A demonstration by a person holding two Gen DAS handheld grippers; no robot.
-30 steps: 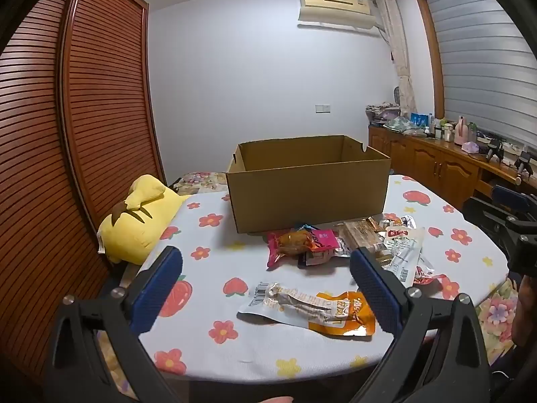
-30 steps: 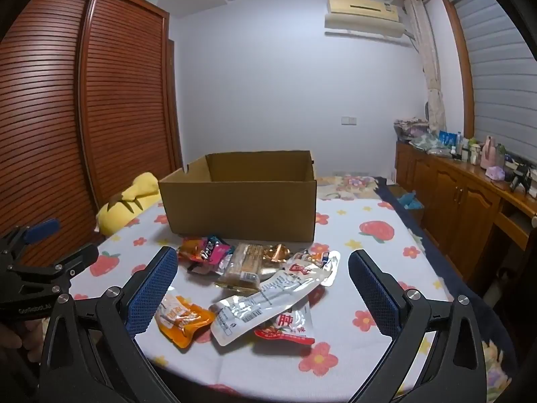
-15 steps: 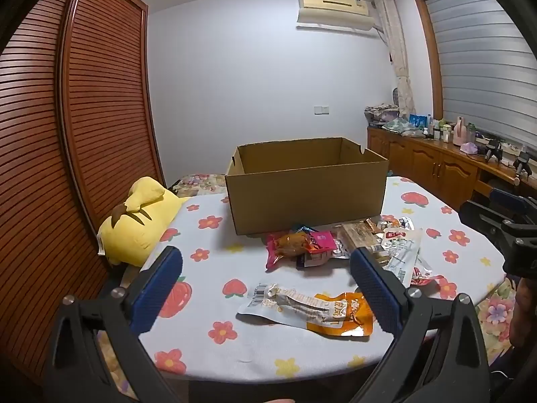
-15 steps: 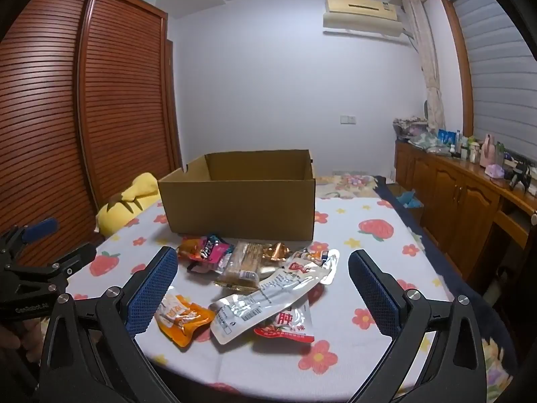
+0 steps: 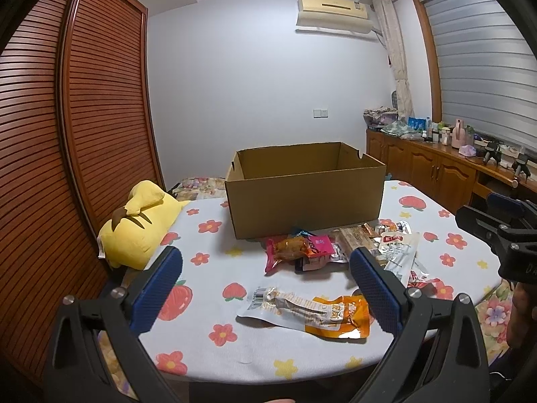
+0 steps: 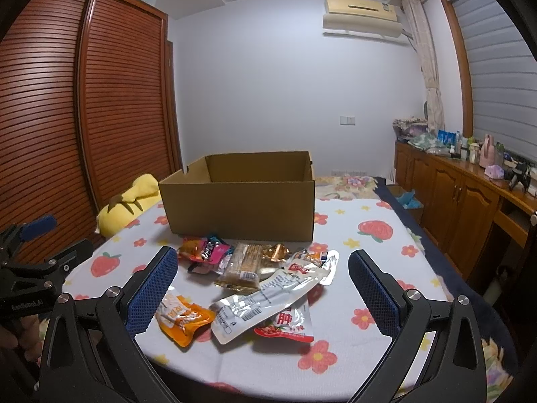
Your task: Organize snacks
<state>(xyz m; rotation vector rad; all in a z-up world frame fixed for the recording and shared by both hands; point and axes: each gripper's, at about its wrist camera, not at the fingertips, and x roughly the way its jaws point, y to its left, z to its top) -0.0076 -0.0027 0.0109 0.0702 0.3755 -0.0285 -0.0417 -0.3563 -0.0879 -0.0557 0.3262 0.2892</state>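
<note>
An open brown cardboard box stands on a round table with a flowered cloth. In front of it lies a heap of snack packets: an orange and white pouch, a pink packet, a wafer bar, a long clear pouch and a red-printed pouch. My left gripper is open, held above the table's near edge over the orange pouch. My right gripper is open too, above the heap. Neither holds anything.
A yellow plush toy lies at the table's left edge. A slatted wooden wardrobe fills the left side. Wooden cabinets with bottles run along the right wall. The other gripper shows at the edge of each view.
Both views have shifted only slightly; the grippers stay open and the snacks lie where they were.
</note>
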